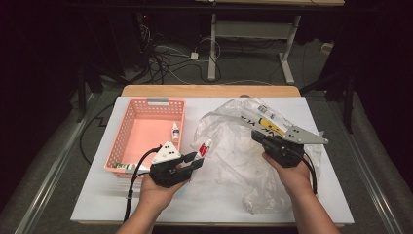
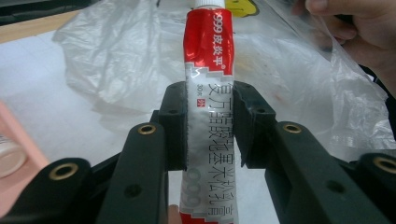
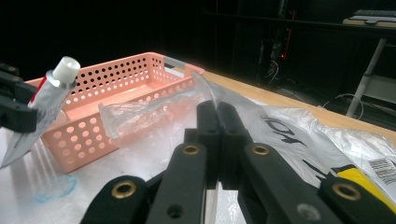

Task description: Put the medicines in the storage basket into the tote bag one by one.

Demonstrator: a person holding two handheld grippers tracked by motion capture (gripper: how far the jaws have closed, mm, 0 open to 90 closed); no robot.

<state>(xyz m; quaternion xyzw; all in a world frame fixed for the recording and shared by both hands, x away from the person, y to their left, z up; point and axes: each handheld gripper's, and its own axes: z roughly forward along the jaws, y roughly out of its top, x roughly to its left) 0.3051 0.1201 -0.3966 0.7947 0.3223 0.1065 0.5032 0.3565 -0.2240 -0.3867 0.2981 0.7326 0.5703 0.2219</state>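
Ointment tube, red at its upper end and silver below with printed characters, sits clamped between the two black jaws of the left gripper; in the left gripper view the pads press on both of its flat sides and its white cap points away from the camera. From above, this tube hangs over the white table, just right of the pink basket and at the left edge of the clear plastic bag.

Far left on the table, the perforated pink basket holds a small white bottle by its right wall and another white item with a green label in its near corner. The person's left hand wraps the left gripper from below.

Moving right, the crumpled clear bag spreads across the middle of the table, with a yellow and black packet inside it toward the far right.

The right gripper has its jaws clenched on a fold of the bag: in the right gripper view the two black pads meet with the thin film pinched between them and pulled up. The right hand grips its body.
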